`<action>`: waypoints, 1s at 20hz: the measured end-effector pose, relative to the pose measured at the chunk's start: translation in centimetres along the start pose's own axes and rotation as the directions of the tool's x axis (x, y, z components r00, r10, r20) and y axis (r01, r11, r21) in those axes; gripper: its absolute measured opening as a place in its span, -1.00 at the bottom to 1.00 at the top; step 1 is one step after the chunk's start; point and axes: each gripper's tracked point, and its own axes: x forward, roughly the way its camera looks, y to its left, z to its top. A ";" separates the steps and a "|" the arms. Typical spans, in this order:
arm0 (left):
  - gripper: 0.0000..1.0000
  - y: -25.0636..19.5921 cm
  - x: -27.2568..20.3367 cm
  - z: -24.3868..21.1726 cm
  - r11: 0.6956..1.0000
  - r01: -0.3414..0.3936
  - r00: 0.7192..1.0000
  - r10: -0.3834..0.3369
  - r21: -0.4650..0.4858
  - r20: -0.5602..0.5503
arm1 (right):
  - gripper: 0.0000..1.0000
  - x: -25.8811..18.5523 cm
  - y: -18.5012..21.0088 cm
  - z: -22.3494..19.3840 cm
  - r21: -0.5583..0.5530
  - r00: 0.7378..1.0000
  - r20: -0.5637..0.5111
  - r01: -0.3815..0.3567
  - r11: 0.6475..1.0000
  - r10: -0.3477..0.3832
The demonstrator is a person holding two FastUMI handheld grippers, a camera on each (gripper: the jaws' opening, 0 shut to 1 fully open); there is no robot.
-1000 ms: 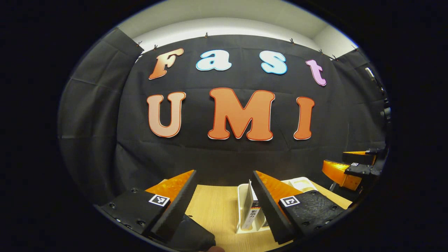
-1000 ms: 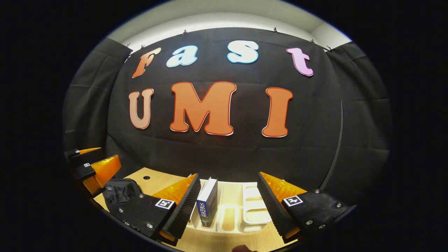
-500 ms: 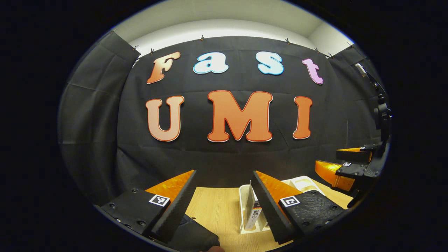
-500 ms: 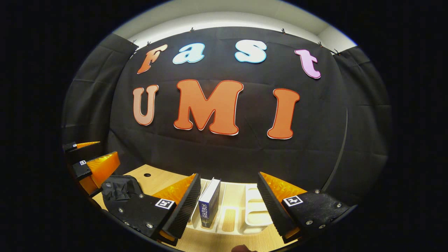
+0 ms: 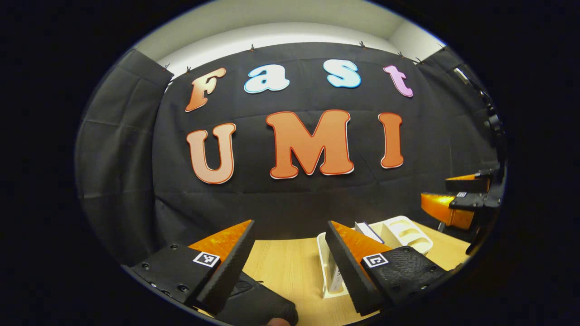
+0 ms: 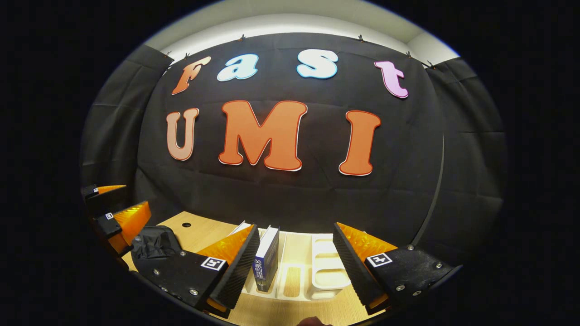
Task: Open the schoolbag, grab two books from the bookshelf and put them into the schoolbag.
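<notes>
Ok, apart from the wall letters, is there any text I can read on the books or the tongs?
Blue book spine: white characters, too small to read.
White book spine: dark print, mostly hidden by the left tongs.
Right tongs and left tongs: black-and-white code squares, no words.

No wording can be read with certainty. In the right gripper view, a blue book (image 6: 266, 259) stands in the white bookshelf (image 6: 327, 276) near the far edge of the table (image 6: 199, 232); its spine carries a column of pale characters, too small to make out. Each finger of the right tool (image 6: 295, 227) bears a square black-and-white coded marker (image 6: 213, 263), with no letters. In the left gripper view, the left tool (image 5: 290, 223) carries matching squares (image 5: 374, 260).
</notes>
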 end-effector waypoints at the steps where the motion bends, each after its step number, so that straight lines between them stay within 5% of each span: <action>1: 0.97 0.1 -0.1 -0.7 1.000 -0.003 1.000 0.003 0.018 -0.018 | 0.94 0.0 -0.2 0.0 -0.006 1.000 0.003 0.000 1.000 0.000; 12: 0.96 2.1 -1.7 -13.0 0.952 -0.037 0.974 0.103 0.304 -0.204 | 0.94 -0.5 -0.2 -2.4 -0.003 0.998 -0.017 -0.060 0.998 0.060; 20: 0.96 3.3 -3.1 -22.4 0.854 0.053 0.927 0.151 0.518 -0.343 | 0.94 -0.4 -2.0 -4.7 -0.017 0.996 -0.051 -0.068 0.998 0.067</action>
